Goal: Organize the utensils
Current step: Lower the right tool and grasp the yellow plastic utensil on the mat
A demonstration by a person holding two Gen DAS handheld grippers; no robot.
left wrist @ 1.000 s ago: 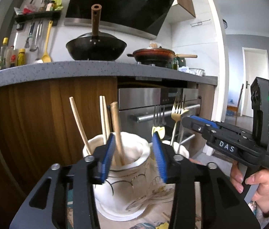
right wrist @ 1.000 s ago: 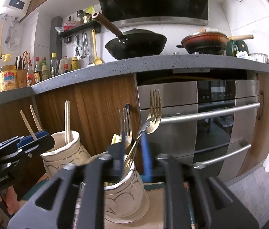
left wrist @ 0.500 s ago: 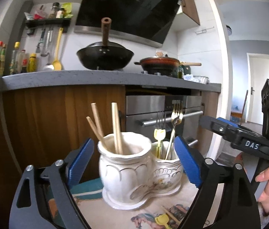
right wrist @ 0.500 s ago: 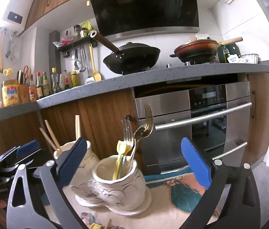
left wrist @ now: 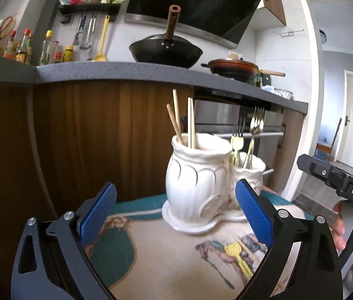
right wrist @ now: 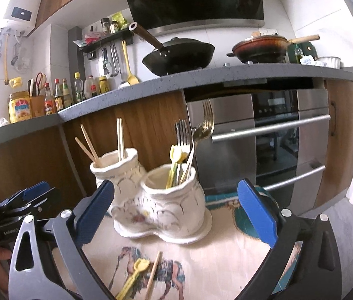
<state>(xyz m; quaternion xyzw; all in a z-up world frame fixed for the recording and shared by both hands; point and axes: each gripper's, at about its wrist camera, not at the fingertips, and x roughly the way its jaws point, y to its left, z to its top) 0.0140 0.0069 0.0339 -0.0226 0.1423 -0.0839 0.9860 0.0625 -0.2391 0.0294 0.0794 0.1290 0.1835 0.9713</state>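
Note:
A white ceramic double holder (left wrist: pixel 196 175) (right wrist: pixel 161 207) stands on a printed mat. Its left cup holds wooden chopsticks (left wrist: pixel 189 120) (right wrist: pixel 120 137); its right cup holds metal forks (left wrist: pixel 254 130) (right wrist: pixel 189 137) and small yellow utensils. Nearer me, a yellow plastic fork (left wrist: pixel 236 255) (right wrist: pixel 133 275) and one chopstick (left wrist: pixel 245 246) (right wrist: pixel 153 275) lie on the mat. My left gripper (left wrist: pixel 176 215) is short of the holder, jaws opening, nothing between the pads. My right gripper (right wrist: pixel 176 212) is open and empty, also short of the holder.
The mat (right wrist: pixel 214 262) with a horse print covers a small table. Behind it are wooden cabinet fronts and a steel oven (right wrist: pixel 264 150). A wok (right wrist: pixel 179 55), a brown pan (right wrist: pixel 259 47) and bottles (right wrist: pixel 56 95) sit on the grey counter. A hand (left wrist: pixel 351 232) holds the other gripper at the right.
Both grippers spread their jaws wide and drew back from the holder. The left one came off the chopsticks, the right one off the forks, and both sets of utensils stay in their cups.

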